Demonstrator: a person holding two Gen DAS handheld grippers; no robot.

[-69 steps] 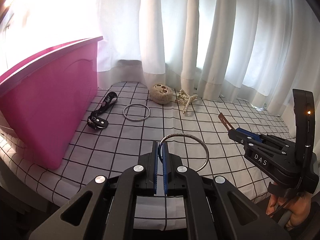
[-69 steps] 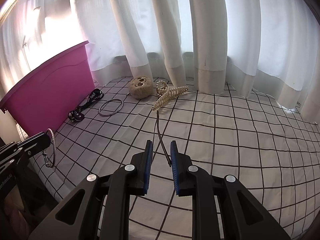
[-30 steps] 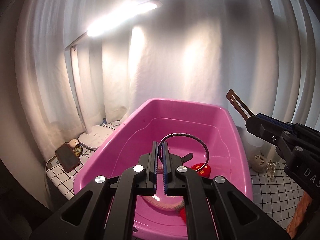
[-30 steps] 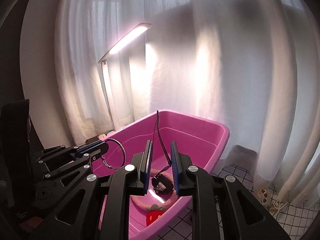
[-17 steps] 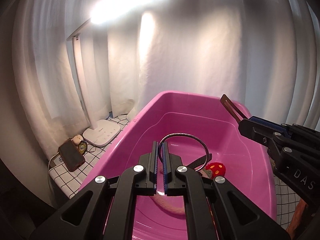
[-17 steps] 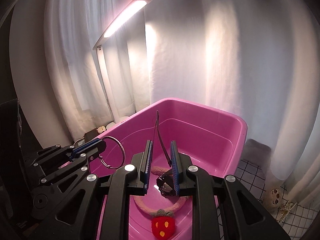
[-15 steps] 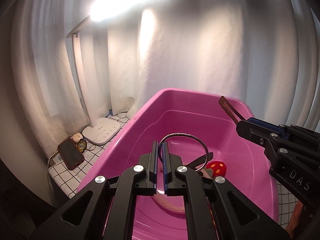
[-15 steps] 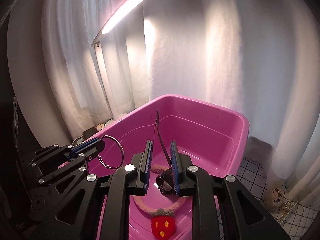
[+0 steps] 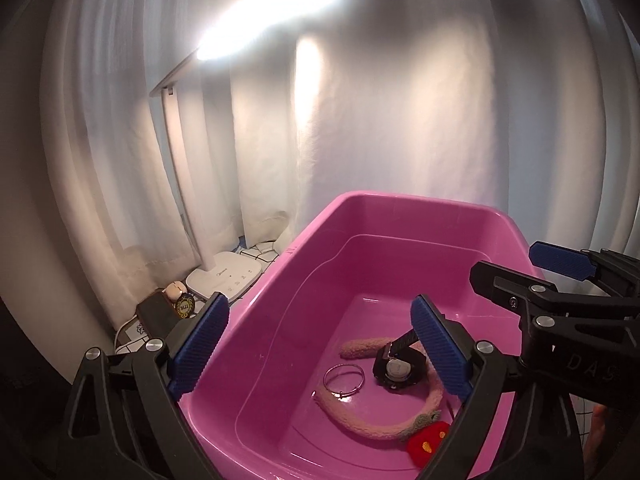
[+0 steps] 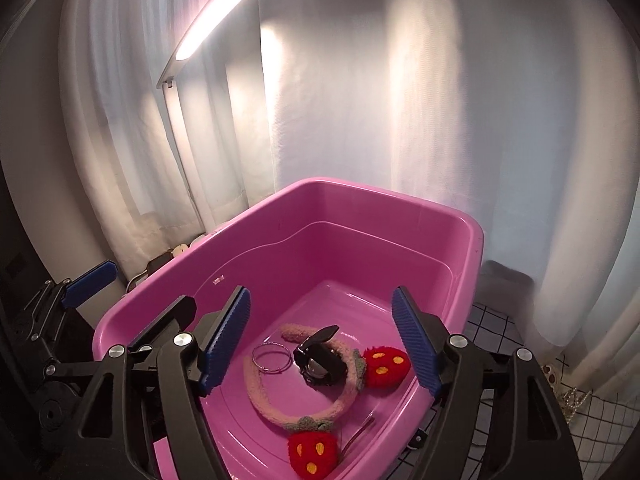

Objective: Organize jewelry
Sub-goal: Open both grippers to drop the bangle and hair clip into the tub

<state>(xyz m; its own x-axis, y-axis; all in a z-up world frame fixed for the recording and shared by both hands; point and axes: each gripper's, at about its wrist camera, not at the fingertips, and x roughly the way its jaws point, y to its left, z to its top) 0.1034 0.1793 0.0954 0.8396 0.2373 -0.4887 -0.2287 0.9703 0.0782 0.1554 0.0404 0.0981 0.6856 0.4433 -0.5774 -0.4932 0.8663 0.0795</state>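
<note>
The pink bin (image 9: 320, 232) (image 10: 340, 190) sits below both grippers. On its floor lie a silver bangle (image 9: 344, 378) (image 10: 272, 357), a black watch (image 9: 400, 372) (image 10: 320, 360), a fuzzy pink headband with red strawberries (image 9: 376, 424) (image 10: 312, 452) and a thin hair clip (image 10: 358, 434). My left gripper (image 9: 320, 354) is open and empty above the bin. My right gripper (image 10: 322, 342) is open and empty above the bin, and shows at the right of the left wrist view (image 9: 560, 264).
A lit white desk lamp (image 9: 224, 268) (image 10: 216, 12) stands left of the bin before white curtains. A phone and small trinkets (image 9: 164, 308) lie by the lamp base. Checkered cloth (image 10: 496, 328) with a small skull figure and pearl clip (image 10: 572, 396) lies right of the bin.
Both grippers have opened. The bangle dropped from my left gripper and the thin clip from my right; both now lie on the bin floor.
</note>
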